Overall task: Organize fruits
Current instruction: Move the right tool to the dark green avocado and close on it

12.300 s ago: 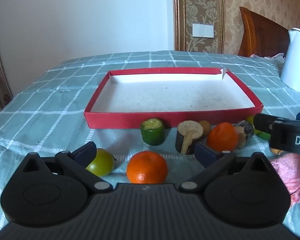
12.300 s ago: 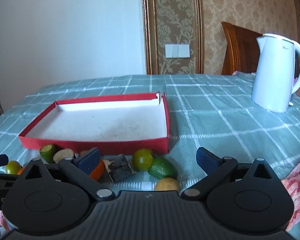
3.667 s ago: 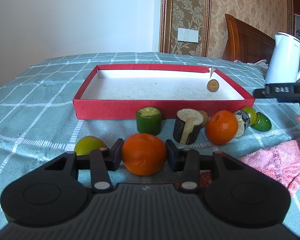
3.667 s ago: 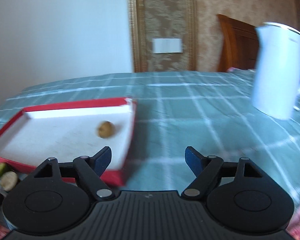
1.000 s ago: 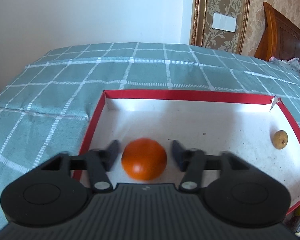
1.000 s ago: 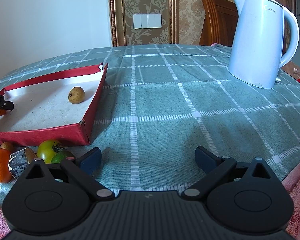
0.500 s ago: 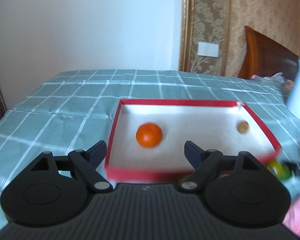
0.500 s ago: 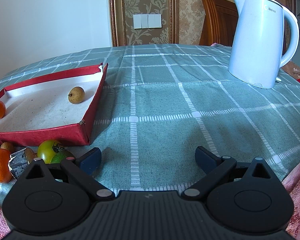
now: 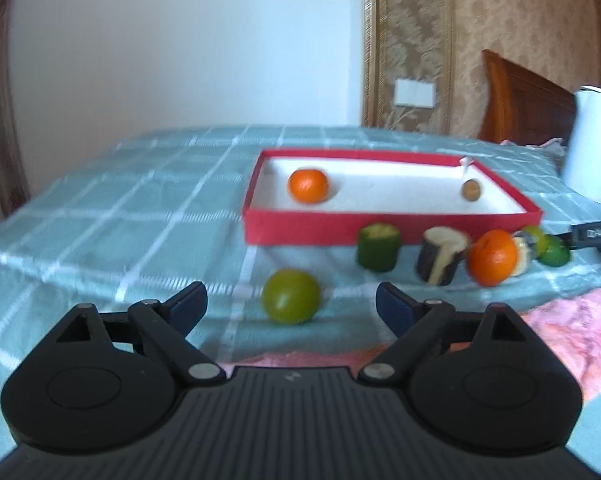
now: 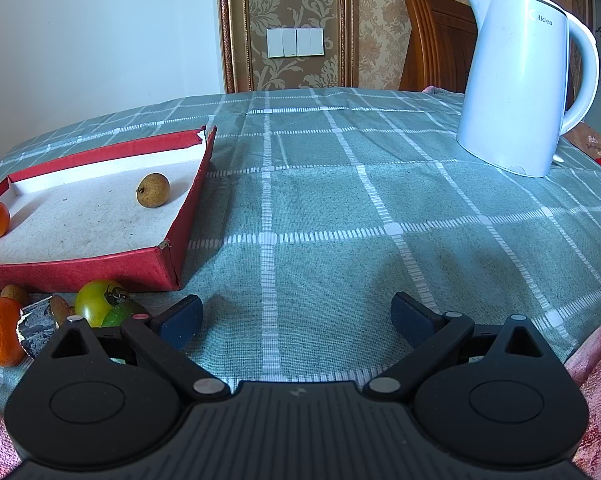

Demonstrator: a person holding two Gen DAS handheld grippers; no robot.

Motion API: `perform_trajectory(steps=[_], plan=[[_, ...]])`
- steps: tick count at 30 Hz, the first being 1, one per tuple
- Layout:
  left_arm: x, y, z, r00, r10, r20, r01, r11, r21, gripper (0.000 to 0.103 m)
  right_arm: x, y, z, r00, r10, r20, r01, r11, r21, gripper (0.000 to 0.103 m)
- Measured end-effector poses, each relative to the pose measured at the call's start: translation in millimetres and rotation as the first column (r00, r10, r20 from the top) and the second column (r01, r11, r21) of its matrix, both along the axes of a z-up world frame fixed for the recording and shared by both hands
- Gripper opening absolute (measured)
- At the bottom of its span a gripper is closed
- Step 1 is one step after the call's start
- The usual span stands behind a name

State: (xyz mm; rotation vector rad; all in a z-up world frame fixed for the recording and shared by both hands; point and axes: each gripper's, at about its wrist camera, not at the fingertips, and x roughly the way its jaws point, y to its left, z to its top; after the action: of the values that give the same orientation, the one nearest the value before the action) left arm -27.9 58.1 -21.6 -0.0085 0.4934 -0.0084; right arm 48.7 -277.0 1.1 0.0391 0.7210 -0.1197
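Your left gripper (image 9: 291,307) has its jaws spread and empty, with a green round fruit (image 9: 291,296) on the checked tablecloth (image 10: 340,208) just ahead between the fingers; beyond it the red tray (image 9: 388,230) holds a tangerine (image 9: 308,185) at its left end and a small brown fruit (image 9: 471,189) at its right. A cucumber chunk (image 9: 378,246), a second tangerine (image 9: 493,256) and other pieces line the tray's near wall; your right gripper (image 10: 296,318) hovers with jaws apart over bare cloth, and the white kettle (image 10: 520,80) reads "Midea".
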Motion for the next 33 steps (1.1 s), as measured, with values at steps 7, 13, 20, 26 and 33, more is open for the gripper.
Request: perform_trajectory(steps=[7, 13, 20, 26, 33], plan=[[15.5, 2.3, -7.3, 0.996, 0.006, -0.091, -0.005, 1.000, 0.014, 0.096, 0.1, 0.1, 0.1, 1.000, 0.000, 0.000, 0.000, 1.000, 0.000, 0.101], [16.0, -3.1, -7.6, 0.995, 0.005, -0.098, -0.002, 1.000, 0.031, 0.097, -0.3, 0.1, -0.1, 1.000, -0.006, -0.002, 0.006, 1.000, -0.005, 0.101], [25.7, 2.0, -8.1, 0.990, 0.017, -0.142, -0.016, 1.000, 0.012, 0.103, 0.1, 0.6, -0.2, 1.000, -0.006, -0.002, 0.006, 1.000, -0.005, 0.101], [19.7, 2.3, -11.2, 0.994, 0.006, -0.112, -0.004, 1.000, 0.011, 0.103, -2.3, 0.8, 0.6, 1.000, 0.000, -0.005, 0.000, 1.000, -0.002, 0.101], [19.2, 2.4, -11.5, 0.994, 0.007, -0.111, -0.005, 1.000, 0.014, 0.103, -30.0, -20.9, 14.9, 0.998, 0.024, 0.058, -0.031, 0.991, 0.132, 0.101]])
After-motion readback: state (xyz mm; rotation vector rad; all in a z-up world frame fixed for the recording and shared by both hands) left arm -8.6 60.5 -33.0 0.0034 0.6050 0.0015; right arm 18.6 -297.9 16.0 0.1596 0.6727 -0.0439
